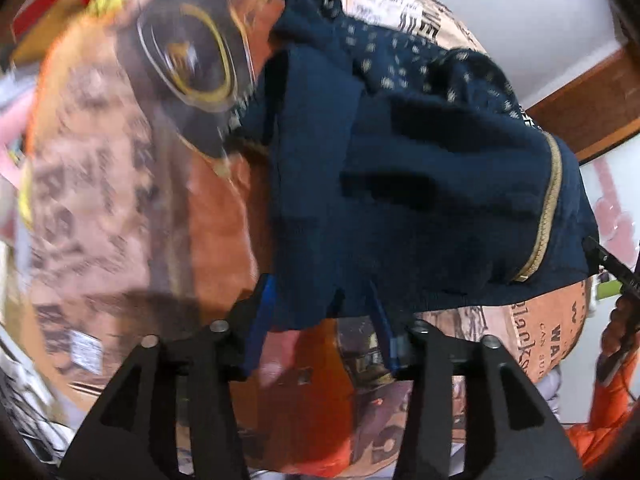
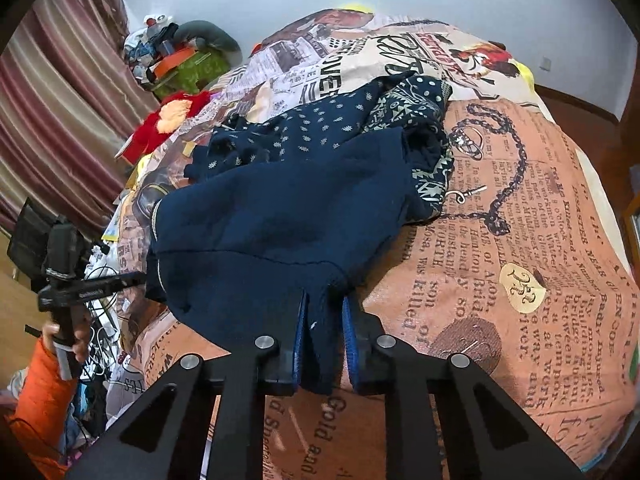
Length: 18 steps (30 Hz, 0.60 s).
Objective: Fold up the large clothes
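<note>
A navy garment (image 2: 280, 216) with small pale dots and a patterned lining lies heaped on the bed; its gold-trimmed edge (image 1: 548, 208) shows in the blurred left wrist view. My right gripper (image 2: 326, 340) is shut on a bunched fold of its near hem, with the blue pads pressing the cloth from both sides. My left gripper (image 1: 320, 320) stands open over the garment (image 1: 420, 184). The hem hangs loose between its wide-set blue pads, which do not press on it.
The bed's orange newspaper-print cover (image 2: 500, 240) spreads to the right of the garment. A red plush item (image 2: 168, 120) and a clutter pile (image 2: 180, 56) lie at the far left by a striped curtain (image 2: 60, 100). A hand in an orange sleeve (image 2: 60, 340) is over floor cables.
</note>
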Available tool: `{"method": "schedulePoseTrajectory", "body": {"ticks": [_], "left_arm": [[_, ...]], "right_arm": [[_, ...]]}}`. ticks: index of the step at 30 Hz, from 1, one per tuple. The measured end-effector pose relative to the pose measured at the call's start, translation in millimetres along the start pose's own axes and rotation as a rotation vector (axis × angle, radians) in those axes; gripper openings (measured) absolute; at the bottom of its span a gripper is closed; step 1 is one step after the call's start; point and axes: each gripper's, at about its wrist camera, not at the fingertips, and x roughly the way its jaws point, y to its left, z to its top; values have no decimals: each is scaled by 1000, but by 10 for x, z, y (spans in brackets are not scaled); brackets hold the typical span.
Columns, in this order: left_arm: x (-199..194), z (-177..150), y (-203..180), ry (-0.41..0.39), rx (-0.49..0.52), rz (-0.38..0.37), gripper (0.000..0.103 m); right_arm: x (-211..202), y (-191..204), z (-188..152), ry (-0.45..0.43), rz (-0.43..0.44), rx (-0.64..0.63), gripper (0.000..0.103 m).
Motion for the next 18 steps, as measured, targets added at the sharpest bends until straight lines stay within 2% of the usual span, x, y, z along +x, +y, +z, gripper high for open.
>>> {"method": "schedulePoseTrajectory", "body": {"ticks": [3, 6, 11, 13, 18], "left_arm": [[155, -6, 31, 24, -37, -36, 52], [271, 17, 36, 27, -45, -23, 52], [313, 62, 30, -1, -5, 33, 19], [301, 71, 50, -12, -1, 37, 9], [103, 67, -9, -42, -9, -12, 6]], "right_arm": [[8, 28, 4, -1, 1, -6, 10], [7, 42, 16, -3, 10, -7, 8], [-27, 73, 36, -14, 28, -21, 6], [-41, 86, 50, -19, 33, -27, 6], [-87, 110, 91, -37, 48, -36, 5]]}}
